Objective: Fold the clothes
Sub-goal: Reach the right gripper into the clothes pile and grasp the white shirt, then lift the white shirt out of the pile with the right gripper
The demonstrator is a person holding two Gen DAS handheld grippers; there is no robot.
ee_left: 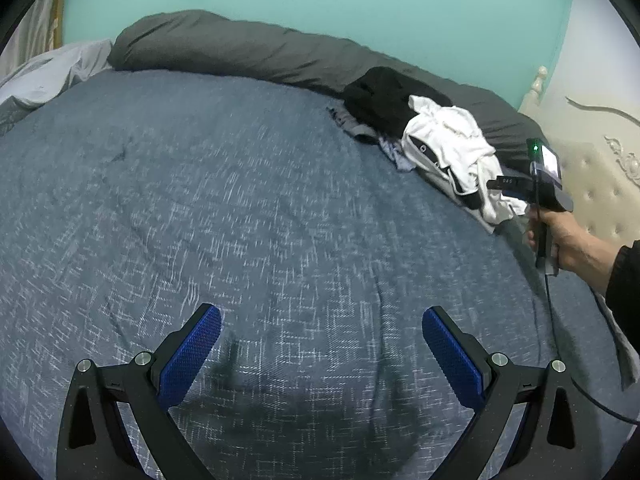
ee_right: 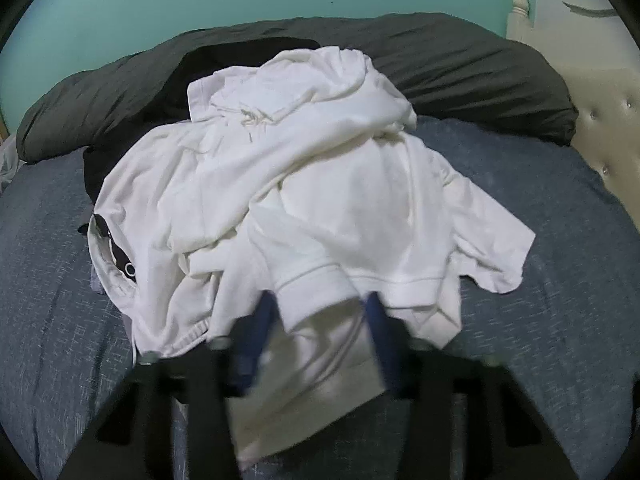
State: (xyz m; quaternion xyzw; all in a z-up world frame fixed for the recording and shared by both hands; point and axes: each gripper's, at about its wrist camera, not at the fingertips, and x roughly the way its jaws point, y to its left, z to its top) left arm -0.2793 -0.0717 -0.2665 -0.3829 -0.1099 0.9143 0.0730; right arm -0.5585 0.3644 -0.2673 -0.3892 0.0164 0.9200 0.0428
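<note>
White shirt (ee_right: 304, 184) lies crumpled atop the clothes pile (ee_left: 420, 140); right gripper (ee_right: 320, 304) (jaws apart) straddles its sleeve cuff, likely picking. Left gripper (ee_left: 320, 320) hovers, spread wide, over blue bedspread (ee_left: 200, 200).

Black two-finger left gripper (ee_left: 321, 318) with textured blue pads (ee_left: 188, 360), silver screws; a person's hand (ee_left: 568, 240), dark sleeve (ee_left: 624, 280), trailing black cable (ee_left: 560, 344).

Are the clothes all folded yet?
Not yet, nothing looks folded. The white garment lies crumpled on a black one on the blue bedspread. The right gripper has open jaws around a white hem, just starting. The left gripper hangs open and empty. All the folding is left.
</note>
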